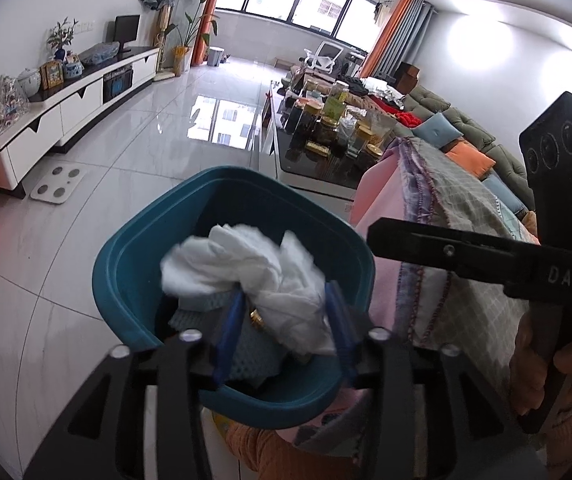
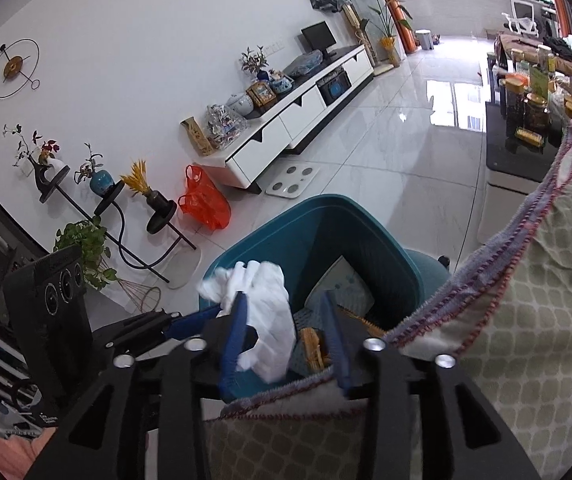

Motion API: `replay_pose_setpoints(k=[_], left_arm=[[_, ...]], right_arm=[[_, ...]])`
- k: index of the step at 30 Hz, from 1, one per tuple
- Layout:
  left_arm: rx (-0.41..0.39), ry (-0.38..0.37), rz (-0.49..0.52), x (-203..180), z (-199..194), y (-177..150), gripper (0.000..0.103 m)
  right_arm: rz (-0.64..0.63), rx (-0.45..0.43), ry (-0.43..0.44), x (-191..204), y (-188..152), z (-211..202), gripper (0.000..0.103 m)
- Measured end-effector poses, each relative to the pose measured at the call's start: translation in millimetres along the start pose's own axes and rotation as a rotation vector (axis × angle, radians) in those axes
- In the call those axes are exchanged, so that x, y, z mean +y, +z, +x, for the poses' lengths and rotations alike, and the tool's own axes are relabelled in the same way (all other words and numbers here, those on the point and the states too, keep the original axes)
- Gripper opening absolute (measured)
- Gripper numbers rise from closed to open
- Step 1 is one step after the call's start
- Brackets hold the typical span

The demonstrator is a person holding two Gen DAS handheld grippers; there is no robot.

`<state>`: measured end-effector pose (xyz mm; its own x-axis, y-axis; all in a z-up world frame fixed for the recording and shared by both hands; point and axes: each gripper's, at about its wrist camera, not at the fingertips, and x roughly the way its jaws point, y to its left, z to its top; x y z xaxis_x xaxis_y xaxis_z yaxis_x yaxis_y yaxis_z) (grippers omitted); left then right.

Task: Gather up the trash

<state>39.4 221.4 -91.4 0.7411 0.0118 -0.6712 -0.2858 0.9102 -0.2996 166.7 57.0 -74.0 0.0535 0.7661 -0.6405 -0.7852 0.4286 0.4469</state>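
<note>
A teal bin [image 1: 134, 248] stands on the floor below both grippers and shows again in the right wrist view as the same bin [image 2: 270, 232]. A crumpled white tissue [image 1: 246, 260] hangs blurred over its mouth. My left gripper [image 1: 284, 320] is open, with the tissue's lower end loose between its blue fingers [image 1: 228, 336]. My right gripper [image 2: 286, 312] is also open; the tissue [image 2: 270, 320] drapes against its left finger [image 2: 232, 344]. Inside the bin lie a pale blue pack [image 2: 341, 284] and a yellow item [image 2: 311, 350].
A checked cloth [image 2: 525, 280] over a pink surface [image 1: 377, 200] borders the bin on the right. A hand [image 1: 545, 360] holds the right tool. On the tiled floor are a white scale [image 1: 58, 188] and an orange bag [image 2: 204, 198]. A jar-laden coffee table [image 1: 317, 160] stands behind.
</note>
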Motion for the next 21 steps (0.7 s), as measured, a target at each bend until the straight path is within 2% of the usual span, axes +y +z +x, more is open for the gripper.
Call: replay_pose_setpoints(k=[2,5,7,9,12,16,21], left_arm=[[-0.030,0.001,0.016,-4.7,-8.6,-1.4,0.058],[-0.079,0.004,0.042,-12.7,-24.1,-3.7,0.074],[-0.115,-0.001,0.055,-18.2,-33.9,-5.7,0.092],[-0.160,-0.016,0.066,-25.5,-44.7,-8.8,0.099],[-0.198,-0.040,0.091,-37.0,-54.4,-13.0,0.099],[-0.248,-0.039,0.131,-59.4,-63.1,-21.0,0.099],[-0.298,-0.081,0.190,-98.0,-68.2,-31.7,0.099]], right_arm=[[-0.012,-0.024,-0.008,2.9,-3.7,-9.9,0.047],[-0.025,-0.072,-0.023,5.4,-10.8,-29.2,0.060],[-0.042,-0.104,-0.037,9.0,-16.1,-42.7,0.063],[-0.060,-0.139,-0.056,11.5,-23.5,-58.9,0.073],[-0.076,-0.199,-0.108,11.3,-37.4,-85.8,0.083],[-0.079,-0.289,-0.220,7.7,-62.6,-124.2,0.096],[-0.059,-0.388,-0.389,-1.3,-101.7,-169.6,0.099]])
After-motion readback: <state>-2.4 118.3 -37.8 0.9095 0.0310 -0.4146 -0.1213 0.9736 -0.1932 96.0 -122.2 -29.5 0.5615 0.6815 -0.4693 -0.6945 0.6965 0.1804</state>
